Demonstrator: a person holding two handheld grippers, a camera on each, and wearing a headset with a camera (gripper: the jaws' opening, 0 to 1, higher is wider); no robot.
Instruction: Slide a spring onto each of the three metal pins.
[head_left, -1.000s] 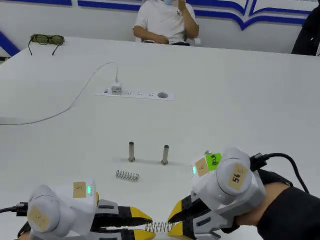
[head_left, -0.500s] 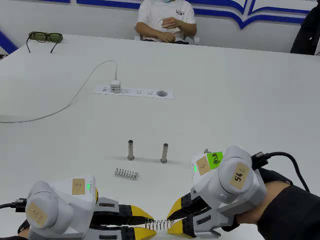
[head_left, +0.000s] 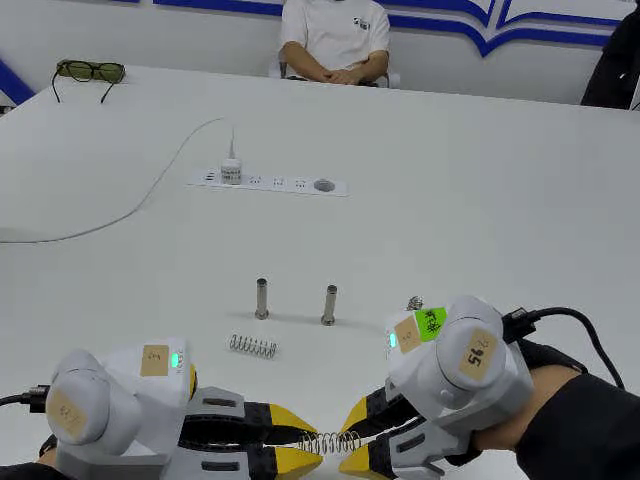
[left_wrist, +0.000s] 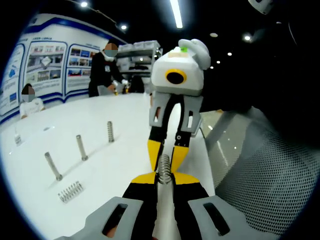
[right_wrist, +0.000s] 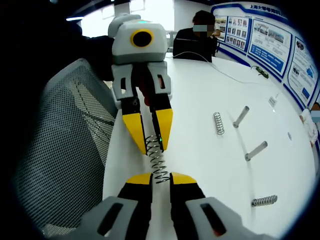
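A small steel spring (head_left: 328, 441) hangs level between my two grippers, just above the white table's near edge. My left gripper (head_left: 305, 445) is shut on its left end and my right gripper (head_left: 352, 440) is shut on its right end. In the right gripper view the spring (right_wrist: 156, 160) runs from my own yellow tips up to the left gripper (right_wrist: 150, 140). Two bare metal pins (head_left: 261, 298) (head_left: 329, 305) stand upright farther out. A third pin (head_left: 414, 303), mostly behind the right gripper, looks wrapped in a spring. A loose spring (head_left: 253, 347) lies in front of the left pin.
A white power strip (head_left: 270, 185) with a plugged-in charger and cable lies mid-table. Dark glasses (head_left: 90, 72) rest at the far left corner. A person (head_left: 330, 40) sits at the far side. A mesh chair (left_wrist: 265, 170) is beside the near edge.
Both grippers keep their hold on the spring and have shifted slightly to the right. The seated person has lowered a hand to the table.
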